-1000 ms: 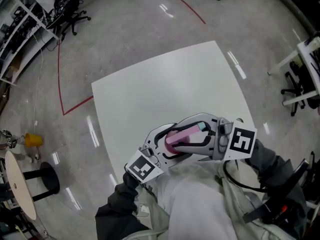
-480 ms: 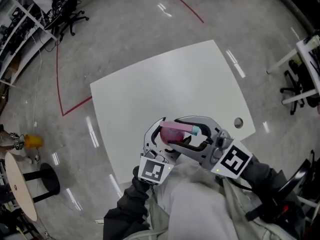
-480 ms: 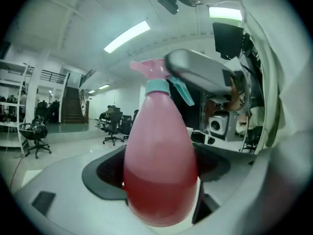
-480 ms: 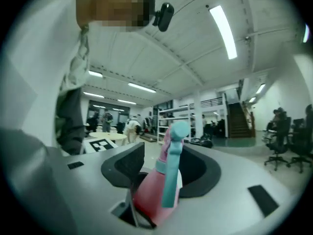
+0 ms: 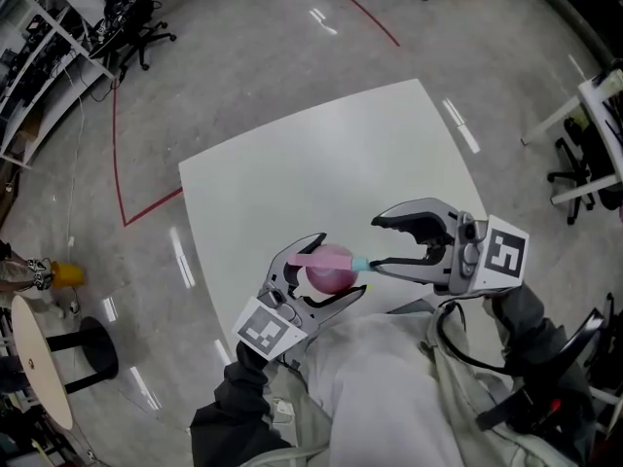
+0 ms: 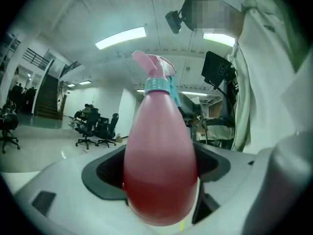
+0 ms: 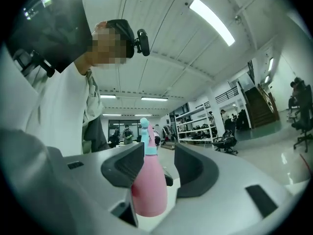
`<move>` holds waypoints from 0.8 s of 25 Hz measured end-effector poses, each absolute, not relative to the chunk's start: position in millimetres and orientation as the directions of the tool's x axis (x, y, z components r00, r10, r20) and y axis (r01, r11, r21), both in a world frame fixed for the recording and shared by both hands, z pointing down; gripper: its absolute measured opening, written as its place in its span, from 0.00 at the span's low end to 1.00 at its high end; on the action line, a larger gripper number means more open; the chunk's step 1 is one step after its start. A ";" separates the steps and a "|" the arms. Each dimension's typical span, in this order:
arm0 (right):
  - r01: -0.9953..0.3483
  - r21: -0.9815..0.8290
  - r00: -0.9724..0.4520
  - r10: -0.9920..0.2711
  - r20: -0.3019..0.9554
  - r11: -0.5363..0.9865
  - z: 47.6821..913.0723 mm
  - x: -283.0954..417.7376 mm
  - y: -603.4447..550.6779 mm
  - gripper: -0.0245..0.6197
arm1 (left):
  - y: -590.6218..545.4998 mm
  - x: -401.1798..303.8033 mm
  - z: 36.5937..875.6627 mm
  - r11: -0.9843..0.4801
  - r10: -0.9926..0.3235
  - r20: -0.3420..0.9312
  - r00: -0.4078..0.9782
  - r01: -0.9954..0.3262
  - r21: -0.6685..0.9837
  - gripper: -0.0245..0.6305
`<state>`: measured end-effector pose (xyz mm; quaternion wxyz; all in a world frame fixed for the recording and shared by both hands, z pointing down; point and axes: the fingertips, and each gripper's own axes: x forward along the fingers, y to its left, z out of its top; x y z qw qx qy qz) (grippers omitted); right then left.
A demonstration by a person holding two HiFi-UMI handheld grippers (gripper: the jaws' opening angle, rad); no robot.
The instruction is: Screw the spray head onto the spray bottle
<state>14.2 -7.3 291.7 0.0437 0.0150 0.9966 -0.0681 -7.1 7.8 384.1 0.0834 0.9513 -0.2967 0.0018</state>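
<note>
Pink spray bottle (image 5: 329,272), body clamped between left gripper (image 5: 338,264) jaws

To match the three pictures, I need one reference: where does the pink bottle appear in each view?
Head view: bottle low centre, held in the left gripper.
Left gripper view: bottle fills the centre, clamped between the jaws.
Right gripper view: bottle low, left of centre, behind the opening jaws.
Shared landmark: its teal collar.

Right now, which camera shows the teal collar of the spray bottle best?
The left gripper view: the teal collar sits large and sharp atop the pink spray bottle. The right gripper view shows the collar small and distant; the head view shows only a teal speck.
</note>
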 end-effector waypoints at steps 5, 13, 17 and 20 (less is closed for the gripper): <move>-0.038 -0.110 -0.986 -0.055 -0.155 0.993 284.3 18.8 -20.7 0.30 | 19.6 -9.9 392.8 -0.826 -0.544 0.090 0.834 -0.551 0.115 0.69; -0.074 -0.110 -0.993 -0.084 -0.088 0.991 302.8 19.5 -30.8 0.30 | 20.2 -3.0 382.2 -0.818 -0.556 0.018 0.831 -0.551 0.166 0.69; -0.012 -0.125 -0.993 -0.026 -0.113 0.992 299.0 19.1 -30.1 0.29 | 12.3 2.4 387.0 -0.829 -0.538 0.034 0.842 -0.536 0.159 0.69; 0.068 -0.129 -0.995 0.058 -0.078 0.989 301.7 3.4 -4.7 0.29 | 13.2 -3.0 390.8 -0.832 -0.530 0.040 0.847 -0.528 0.171 0.69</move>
